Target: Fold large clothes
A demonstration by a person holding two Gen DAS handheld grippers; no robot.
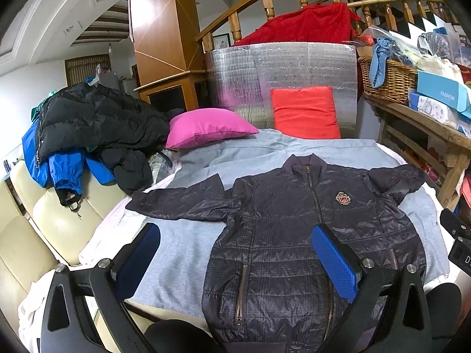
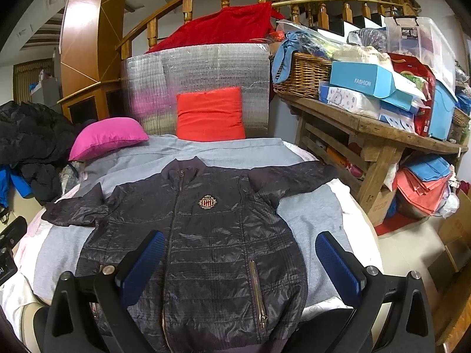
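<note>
A dark quilted jacket (image 1: 294, 223) with a front zip and a red-gold chest badge lies flat, front up, on a grey sheet (image 1: 182, 250). Both sleeves are spread out to the sides. It also shows in the right wrist view (image 2: 212, 229). My left gripper (image 1: 235, 253) is open and empty, held above the jacket's lower left part. My right gripper (image 2: 240, 259) is open and empty, held above the jacket's lower right part. The blue pads (image 1: 335, 264) touch nothing.
A pink pillow (image 1: 206, 126) and a red pillow (image 1: 306, 111) lie at the far end before a silver foil mat (image 1: 282, 64). Black and blue coats (image 1: 88, 129) are piled at left. A cluttered wooden table (image 2: 382, 129) with a wicker basket (image 2: 303, 73) stands right.
</note>
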